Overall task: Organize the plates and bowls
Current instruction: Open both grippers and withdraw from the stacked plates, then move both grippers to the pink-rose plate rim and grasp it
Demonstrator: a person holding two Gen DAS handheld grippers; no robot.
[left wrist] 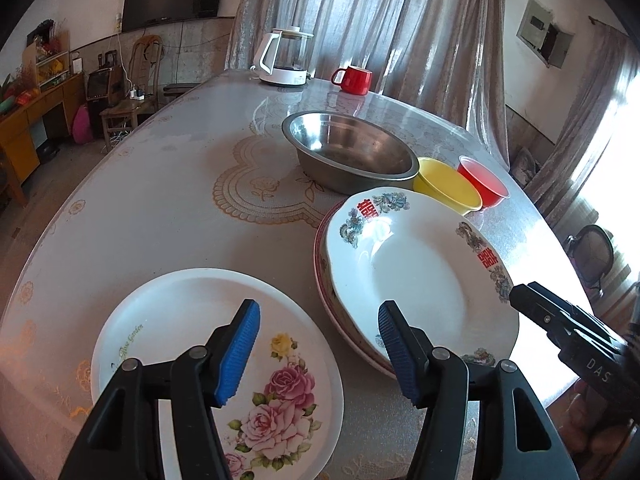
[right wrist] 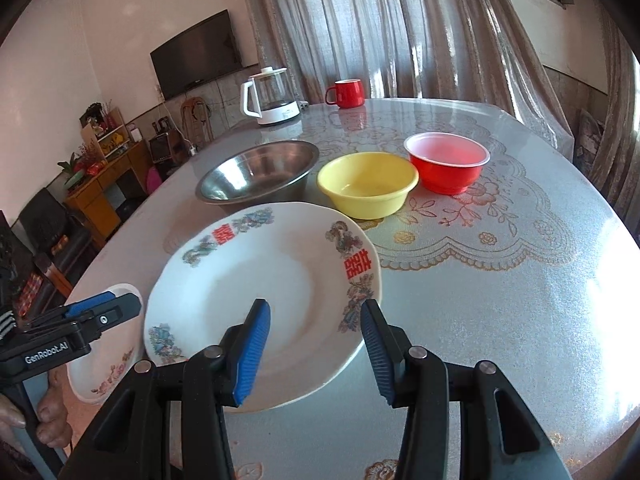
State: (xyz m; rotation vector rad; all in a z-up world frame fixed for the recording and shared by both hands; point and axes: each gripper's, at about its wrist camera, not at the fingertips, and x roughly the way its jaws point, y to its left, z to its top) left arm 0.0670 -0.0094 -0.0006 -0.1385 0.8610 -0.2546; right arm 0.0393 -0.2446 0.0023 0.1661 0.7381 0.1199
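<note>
Plates and bowls share a round table (right wrist: 500, 300) under a glossy lace-patterned cover. A white plate with red characters (left wrist: 420, 276) lies on top of a pink-rimmed plate (left wrist: 325, 280) at the near edge, and a rose-printed plate (left wrist: 192, 320) lies alone to its left, close beside the stack but not touching it. Beyond the stack stands a steel bowl (left wrist: 352, 152), with a yellow bowl (right wrist: 368, 184) just right of it and a red bowl (right wrist: 448, 164) further right again. At the far edge stand a white kettle (left wrist: 284, 58) and a red mug (left wrist: 354, 79).

The left gripper (left wrist: 320, 350) hovers over the gap between the rose-printed plate and the stack, its blue pads roughly half apart with nothing between them. The right gripper (right wrist: 316, 346) hangs above the near rim of the white plate with red characters, jaws parted and pressing on nothing.
</note>
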